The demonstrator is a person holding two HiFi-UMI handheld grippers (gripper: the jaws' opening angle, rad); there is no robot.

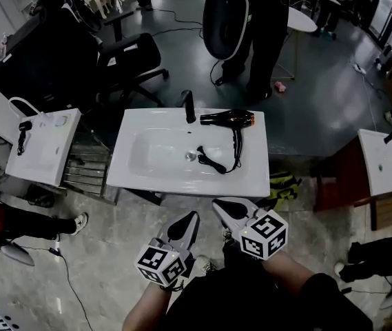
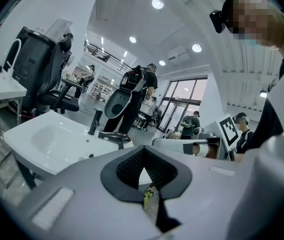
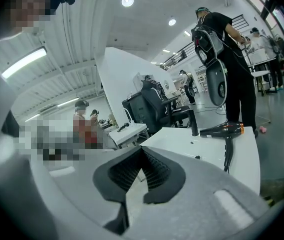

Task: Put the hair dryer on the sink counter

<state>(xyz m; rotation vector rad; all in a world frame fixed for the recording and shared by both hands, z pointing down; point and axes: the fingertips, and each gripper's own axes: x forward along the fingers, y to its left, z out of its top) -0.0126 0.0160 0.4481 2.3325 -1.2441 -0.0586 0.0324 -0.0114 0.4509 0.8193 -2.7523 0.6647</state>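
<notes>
The hair dryer (image 1: 227, 118) lay on the desk (image 1: 133, 178) along its far edge, toward the right corner. My left gripper (image 1: 191, 216) and right gripper (image 1: 218, 204) hung short of the near edge, jaws together and empty. The placing looked finished, so I judged that only drawing clear was called for.

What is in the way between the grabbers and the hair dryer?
Nothing visible. The hair dryer lies on the sink counter, cord trailing into the basin. The left gripper and right gripper, both shut and empty, hang before its front edge.
</notes>
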